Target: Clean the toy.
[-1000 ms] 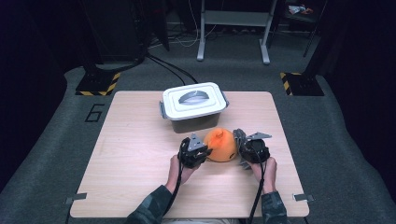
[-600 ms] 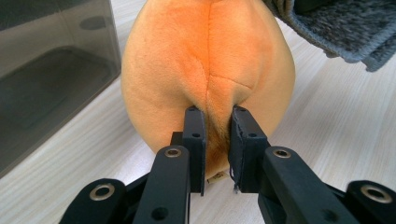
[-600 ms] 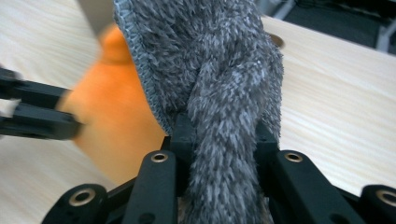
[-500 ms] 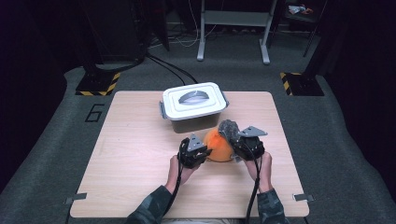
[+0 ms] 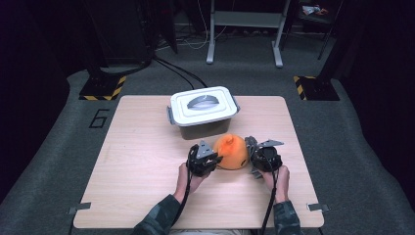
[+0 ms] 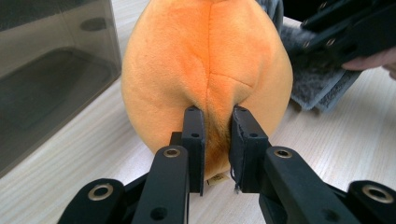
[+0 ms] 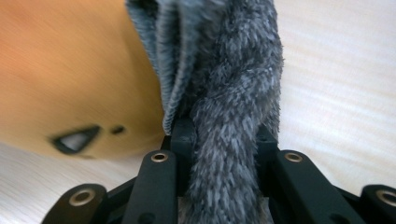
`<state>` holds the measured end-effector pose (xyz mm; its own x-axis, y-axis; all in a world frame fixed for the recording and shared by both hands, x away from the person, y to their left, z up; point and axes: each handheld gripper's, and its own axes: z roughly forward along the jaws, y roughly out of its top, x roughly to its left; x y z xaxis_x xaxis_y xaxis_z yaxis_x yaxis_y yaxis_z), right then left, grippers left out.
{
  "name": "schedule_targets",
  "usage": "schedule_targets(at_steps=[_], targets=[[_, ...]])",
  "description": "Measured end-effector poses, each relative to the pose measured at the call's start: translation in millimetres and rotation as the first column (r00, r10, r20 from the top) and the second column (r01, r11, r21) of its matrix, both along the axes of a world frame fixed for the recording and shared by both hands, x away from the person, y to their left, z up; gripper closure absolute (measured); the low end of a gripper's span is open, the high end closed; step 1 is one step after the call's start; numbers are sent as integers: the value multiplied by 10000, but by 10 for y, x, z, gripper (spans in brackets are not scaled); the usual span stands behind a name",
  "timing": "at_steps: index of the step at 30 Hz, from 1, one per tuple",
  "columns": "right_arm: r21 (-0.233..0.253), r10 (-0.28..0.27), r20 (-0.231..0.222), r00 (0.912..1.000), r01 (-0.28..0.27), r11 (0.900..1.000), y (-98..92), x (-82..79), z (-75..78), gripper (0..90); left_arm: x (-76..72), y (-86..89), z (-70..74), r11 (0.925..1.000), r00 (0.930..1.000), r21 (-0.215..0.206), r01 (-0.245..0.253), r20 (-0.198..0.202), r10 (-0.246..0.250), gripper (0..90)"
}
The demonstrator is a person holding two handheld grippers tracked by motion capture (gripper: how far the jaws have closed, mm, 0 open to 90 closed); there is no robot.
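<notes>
While the left gripper [image 6: 212, 140] pinches only a fold of the orange plush toy [image 5: 231, 152], at six o'clock of the lidded box [image 5: 203, 110], and the right gripper [image 7: 224, 140] clamps its grey fuzzy part [image 7: 229, 84], pulling apart could tear a seam or slip the pinch

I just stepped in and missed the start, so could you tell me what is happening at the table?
A person is handling an orange plush toy with two hand-held grippers. The left gripper pinches a fold of the toy's orange fabric between its fingers, and the right gripper is clamped on the toy's grey furry part. The toy sits on the wooden table, just in front of a lidded storage box.
</notes>
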<state>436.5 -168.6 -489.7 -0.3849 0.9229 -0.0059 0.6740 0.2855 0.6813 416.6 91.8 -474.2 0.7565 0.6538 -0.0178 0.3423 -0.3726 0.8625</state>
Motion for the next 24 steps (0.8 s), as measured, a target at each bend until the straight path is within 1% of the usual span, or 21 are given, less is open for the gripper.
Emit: schedule_targets(at_steps=[1, 2, 4, 5, 6, 7, 9, 10, 11, 12, 14, 16, 18, 19, 20, 23, 24], targets=[[20, -20, -62, 10000, 20, 10000, -16, 7, -12, 701, 1, 3, 1, 10000, 10000, -2, 10, -8, -10, 770], [161, -108, -166, 9998, 111, 9998, -23, -1, 1, 700, 2, 4, 2, 10000, 10000, 2, -21, 19, 21, 769], [141, -139, 183, 9997, 136, 9998, -47, -17, 70, 699, 6, 9, 3, 10000, 10000, 0, -8, -15, 8, 767], [210, -287, 440, 9986, 278, 9994, -42, -41, 124, 699, 5, 10, 3, 10000, 10000, 9, 2, -14, -2, 767], [260, -88, 761, 9971, 69, 9996, -50, -65, 188, 699, 5, 10, 3, 10000, 10000, 10, 4, -11, -4, 765], [420, -96, 997, 9950, 54, 9991, -40, -89, 241, 699, 3, 7, 1, 10000, 10000, 6, -27, 17, 27, 765], [639, 125, 1765, 9842, -242, 9977, 9, -158, 393, 699, 0, 3, 0, 10000, 10000, -28, -61, 9, 61, 764], [813, 151, 1938, 9809, -314, 9962, 48, -181, 443, 699, -2, 1, 1, 10000, 10000, -45, -43, -30, 43, 762], [836, 303, 2005, 9792, -479, 9953, 73, -182, 463, 699, 0, 1, 3, 10000, 10000, 8, -27, 29, 27, 760], [739, 530, 1906, 9802, -681, 9949, 122, -165, 464, 700, -2, -1, 2, 10000, 10000, -9, -43, 2, 43, 757], [513, 674, 1767, 9820, -776, 9957, 173, -114, 386, 707, 6, 1, -2, 9999, 10000, 105, 12, -36, -12, 743], [785, 576, 1713, 9835, -719, 9943, 163, -83, 314, 718, 13, 5, 1, 9999, 9999, 138, 96, -32, -96, 721], [844, 573, 1630, 9850, -718, 9938, 151, -73, 285, 724, 23, 1, 0, 9998, 9999, 166, 104, -35, -103, 685], [840, 596, 1586, 9855, -736, 9937, 155, -72, 281, 727, 27, 4, 2, 9997, 9998, 180, 156, -87, -155, 663], [658, 635, 1597, 9851, -748, 9950, 161, -67, 278, 728, 28, 4, 1, 9997, 9999, 178, 135, -92, -134, 639], [607, 669, 1579, 9852, -773, 9952, 176, -59, 276, 729, 33, 18, -2, 10000, 9998, 33, 73, -197, -72, 552], [648, 645, 1623, 9846, -758, 9950, 177, -58, 271, 729, 33, 24, -6, 10000, 9997, -51, 8, -238, -9, 507]])
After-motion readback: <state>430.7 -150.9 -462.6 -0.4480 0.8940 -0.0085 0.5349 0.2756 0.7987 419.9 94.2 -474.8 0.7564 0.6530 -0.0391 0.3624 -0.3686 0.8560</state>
